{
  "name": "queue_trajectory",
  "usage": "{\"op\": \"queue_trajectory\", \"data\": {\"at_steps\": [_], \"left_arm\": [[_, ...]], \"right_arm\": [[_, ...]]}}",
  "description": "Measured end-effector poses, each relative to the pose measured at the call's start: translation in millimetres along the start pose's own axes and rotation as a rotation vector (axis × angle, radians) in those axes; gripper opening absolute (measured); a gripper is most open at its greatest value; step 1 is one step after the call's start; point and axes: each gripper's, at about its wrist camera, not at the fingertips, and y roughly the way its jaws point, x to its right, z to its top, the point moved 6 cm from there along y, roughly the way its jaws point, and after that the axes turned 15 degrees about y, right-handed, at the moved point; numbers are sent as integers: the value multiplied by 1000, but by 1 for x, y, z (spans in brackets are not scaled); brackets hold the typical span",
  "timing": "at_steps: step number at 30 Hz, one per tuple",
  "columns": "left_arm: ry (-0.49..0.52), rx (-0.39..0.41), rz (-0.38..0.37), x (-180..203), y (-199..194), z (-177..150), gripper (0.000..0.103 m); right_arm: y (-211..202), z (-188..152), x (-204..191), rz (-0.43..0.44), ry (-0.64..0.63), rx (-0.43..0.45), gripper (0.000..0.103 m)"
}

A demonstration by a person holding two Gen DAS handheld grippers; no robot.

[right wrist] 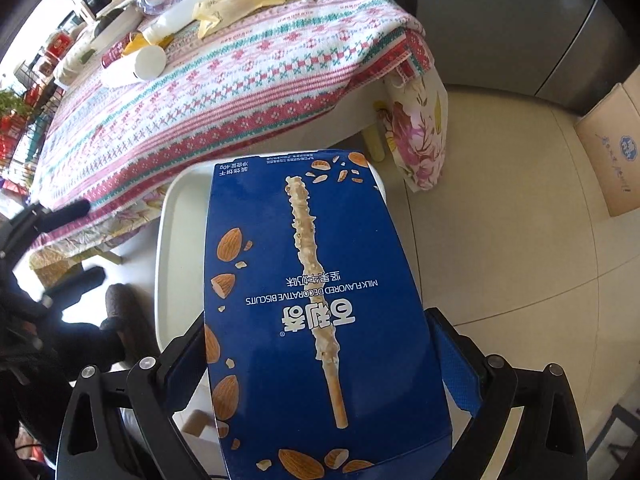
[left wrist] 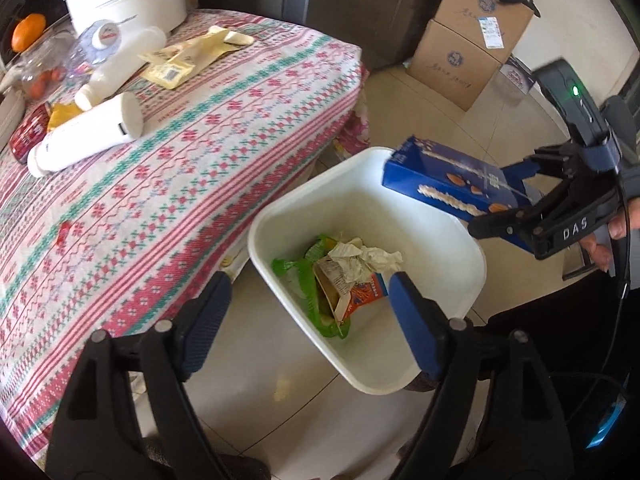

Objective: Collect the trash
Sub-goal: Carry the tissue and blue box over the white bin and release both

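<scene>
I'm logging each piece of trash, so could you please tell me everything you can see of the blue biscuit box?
The blue biscuit box is a flat cardboard carton printed with a coated biscuit stick, almonds and the words "Milk flavored decorative biscuits". It looks intact, its far end closed. The right gripper holds it, jaws closed on its two long sides. It hangs tilted over the white bin, far end above the rim, touching nothing else visible.

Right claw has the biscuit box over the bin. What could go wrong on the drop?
1. The biscuit box hangs over the far rim of the bin, not its middle; released here it may catch the rim and land on the floor.
2. The open left claw hovers over the bin mouth and may block the box.
</scene>
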Motion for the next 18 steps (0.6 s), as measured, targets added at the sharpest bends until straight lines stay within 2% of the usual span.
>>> {"op": "queue_trajectory", "data": {"at_steps": [10, 18], "left_arm": [[-74, -1, 6, -23, -8, -13, 83], [-100, 1, 5, -32, -11, -15, 83]], "right_arm": [[22, -12, -15, -35, -55, -93, 102], [25, -15, -29, -31, -94, -95, 102]]}}
